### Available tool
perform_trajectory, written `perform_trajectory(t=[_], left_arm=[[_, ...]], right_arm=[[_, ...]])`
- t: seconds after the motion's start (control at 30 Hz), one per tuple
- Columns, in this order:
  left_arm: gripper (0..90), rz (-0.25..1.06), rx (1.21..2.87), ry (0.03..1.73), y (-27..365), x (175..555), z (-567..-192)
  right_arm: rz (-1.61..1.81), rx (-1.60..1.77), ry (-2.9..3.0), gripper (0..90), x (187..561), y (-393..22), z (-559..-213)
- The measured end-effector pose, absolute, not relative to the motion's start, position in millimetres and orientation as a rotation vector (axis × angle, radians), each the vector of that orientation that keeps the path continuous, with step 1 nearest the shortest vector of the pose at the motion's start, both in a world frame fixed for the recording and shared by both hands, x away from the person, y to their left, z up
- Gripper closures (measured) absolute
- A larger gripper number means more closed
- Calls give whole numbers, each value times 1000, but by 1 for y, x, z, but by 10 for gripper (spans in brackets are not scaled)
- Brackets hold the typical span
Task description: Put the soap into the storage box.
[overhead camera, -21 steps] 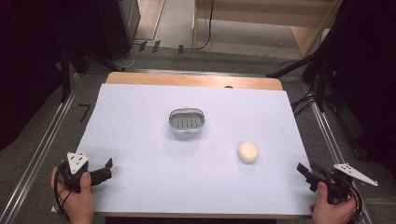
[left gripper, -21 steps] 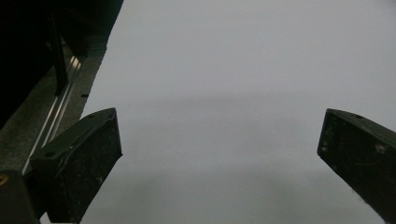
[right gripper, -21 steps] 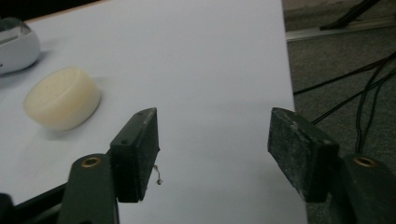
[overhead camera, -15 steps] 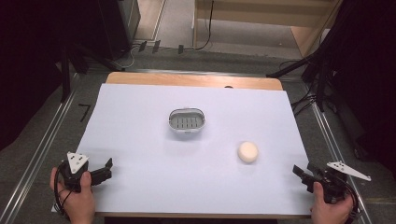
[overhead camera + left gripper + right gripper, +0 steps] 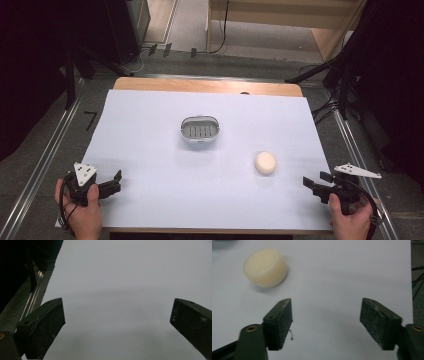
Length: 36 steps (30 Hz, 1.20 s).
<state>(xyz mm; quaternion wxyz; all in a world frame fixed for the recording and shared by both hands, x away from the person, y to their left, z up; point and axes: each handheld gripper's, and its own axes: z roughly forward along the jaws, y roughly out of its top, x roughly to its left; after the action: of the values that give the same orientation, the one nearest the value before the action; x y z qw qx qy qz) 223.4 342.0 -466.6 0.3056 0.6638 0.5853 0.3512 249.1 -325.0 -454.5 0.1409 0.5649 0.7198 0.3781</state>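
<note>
Near table's right edge, right hand-held gripper (image 5: 312, 183) has crept toward soap (image 5: 265, 163), jaws spread, empty; left hand-held gripper (image 5: 116, 181) likewise spread.

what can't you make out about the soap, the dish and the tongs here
- Soap: its underside, hidden against the sheet, right gripper view.
- Soap dish: what the slotted insert covers, too small, high view.
- Left tongs: one black jaw cut off by the right edge, left gripper view.
- Right tongs: body cut off by the bottom edge, right gripper view.

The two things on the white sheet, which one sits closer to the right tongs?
The cream round puck, lying just up-left of the right tongs. The grey slotted dish sits farther off, near the sheet's middle.
</note>
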Motion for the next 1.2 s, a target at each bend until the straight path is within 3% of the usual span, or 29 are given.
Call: perform_trajectory(t=[0.33, 0.37, 0.67, 1.2], left_arm=[[1, 922, 1775, 1555, 342, 225, -467], [1, 919, 1771, 1557, 342, 225, -467], [1, 916, 1774, 1554, 342, 225, -467], [1, 924, 1786, 1550, 341, 225, -467]], right_arm=[[1015, 1632, 2202, 269, 262, -324, -450], [987, 1627, 2235, 215, 265, -318, -448], [978, 1641, 2380, 137, 276, -298, -446], [802, 1612, 2438, 133, 290, -272, -442]])
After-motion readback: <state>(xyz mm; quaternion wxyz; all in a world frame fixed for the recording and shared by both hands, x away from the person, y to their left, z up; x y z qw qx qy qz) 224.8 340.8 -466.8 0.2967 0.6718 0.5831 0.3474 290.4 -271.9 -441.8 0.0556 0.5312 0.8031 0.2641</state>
